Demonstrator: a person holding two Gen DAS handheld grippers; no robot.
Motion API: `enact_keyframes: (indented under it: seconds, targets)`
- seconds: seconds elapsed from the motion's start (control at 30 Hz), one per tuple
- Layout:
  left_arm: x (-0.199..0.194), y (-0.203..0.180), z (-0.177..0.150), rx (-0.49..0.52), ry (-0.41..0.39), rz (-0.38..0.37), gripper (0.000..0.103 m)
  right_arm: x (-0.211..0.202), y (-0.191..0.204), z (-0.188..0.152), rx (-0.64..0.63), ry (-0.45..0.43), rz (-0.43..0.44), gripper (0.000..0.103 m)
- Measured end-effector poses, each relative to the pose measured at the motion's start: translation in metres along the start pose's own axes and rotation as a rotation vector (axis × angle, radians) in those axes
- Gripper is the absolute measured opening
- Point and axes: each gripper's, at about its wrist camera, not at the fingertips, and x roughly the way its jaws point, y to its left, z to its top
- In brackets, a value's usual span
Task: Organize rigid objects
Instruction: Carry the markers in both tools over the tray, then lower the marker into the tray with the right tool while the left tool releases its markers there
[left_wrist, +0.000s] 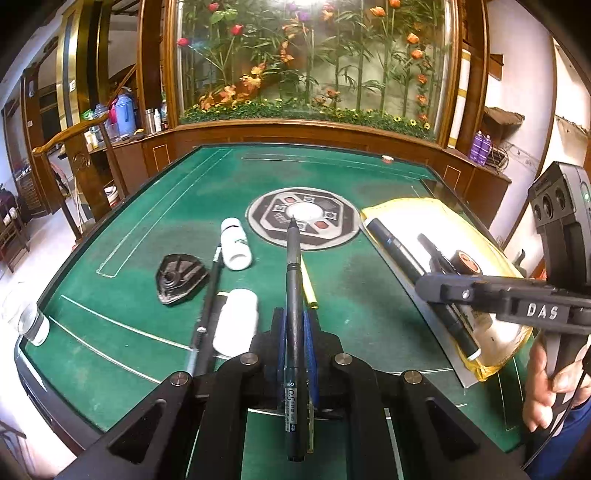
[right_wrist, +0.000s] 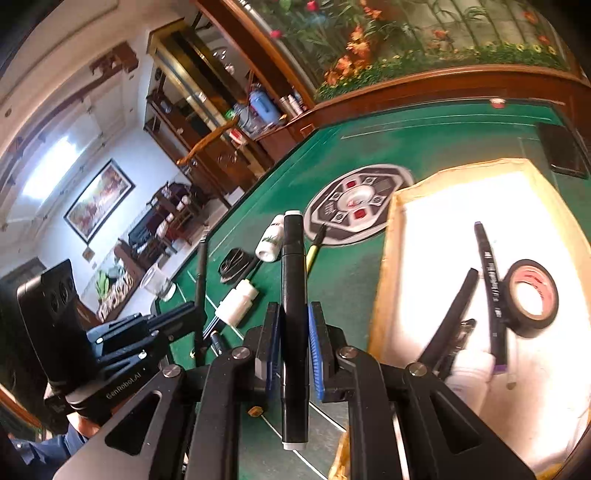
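Both grippers carry pens above the green table (left_wrist: 147, 229): the left gripper (left_wrist: 295, 332) clamps a slim black pen (left_wrist: 293, 295), the right gripper (right_wrist: 293, 343) a thick black marker (right_wrist: 293, 295), beside the yellow tray (right_wrist: 391, 258). Each load should be lowered flat among the tray's pens, clear of the tape roll (right_wrist: 532, 299).

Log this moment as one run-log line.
left gripper: shut on thin black pen | right gripper: shut on thick black marker | yellow tray: holds tape roll, marker | white bottles on green table
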Motion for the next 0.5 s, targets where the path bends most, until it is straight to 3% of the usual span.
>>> enact_keyframes:
  seconds: [0.17,0.27,0.5]
  targets:
    - [0.002,-0.019,0.003,0.033,0.005,-0.014,0.009,-0.025,-0.025,0.002,0.058,-0.058,-0.035,0.014]
    - [0.006,-0.032,0.008,0.043,0.011,-0.031,0.009,-0.044,-0.048,0.002,0.114,-0.107,-0.102,0.014]
    - [0.021,-0.076,0.028,0.035,0.074,-0.193,0.009,-0.059,-0.083,-0.003,0.198,-0.128,-0.275,0.014]
